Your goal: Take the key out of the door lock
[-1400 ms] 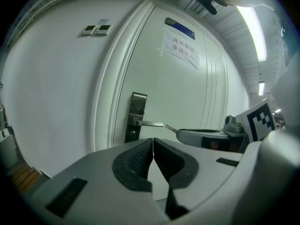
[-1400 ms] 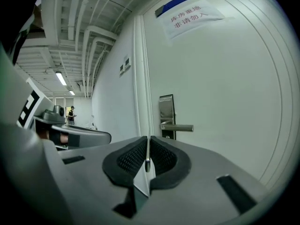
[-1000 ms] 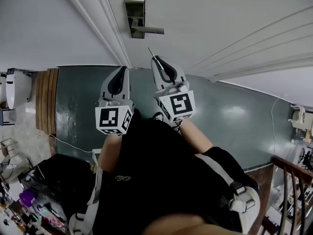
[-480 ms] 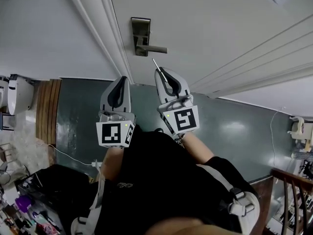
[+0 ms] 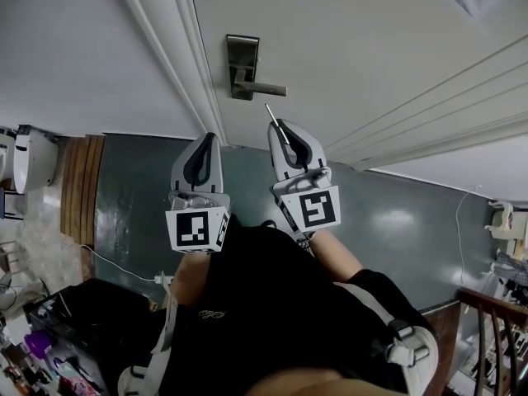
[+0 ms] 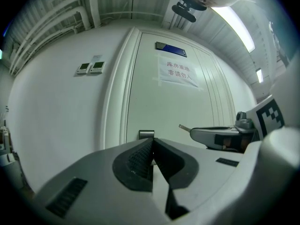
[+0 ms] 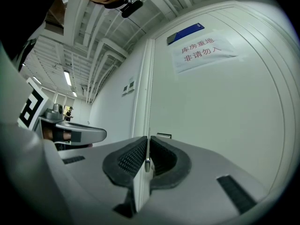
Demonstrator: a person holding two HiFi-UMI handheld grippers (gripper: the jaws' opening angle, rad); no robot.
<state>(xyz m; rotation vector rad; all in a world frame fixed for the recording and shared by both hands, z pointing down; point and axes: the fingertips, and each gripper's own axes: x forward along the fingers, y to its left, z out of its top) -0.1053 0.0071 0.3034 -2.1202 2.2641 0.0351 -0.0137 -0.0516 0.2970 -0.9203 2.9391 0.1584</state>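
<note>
Key (image 5: 271, 115) pinched between right gripper (image 5: 283, 127) jaws; left gripper (image 5: 206, 138) closed, empty.

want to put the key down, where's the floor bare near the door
Bare green floor runs right of the person, between the door and the wooden railing. Lower left is crowded: a black object and small clutter. The right gripper grips the key.

One door (image 5: 371, 40). On the door: one lock plate (image 5: 241, 56), one lever handle (image 5: 266, 90) and one paper notice (image 6: 179, 72). Above the door, one blue sign (image 6: 170, 49). Left of the door, two wall panels (image 6: 83, 68) (image 6: 97, 66). In front of the door, two tools, the left hand-held gripper (image 5: 208, 136) and the right hand-held gripper (image 5: 277, 123), and one key (image 5: 269, 110).
</note>
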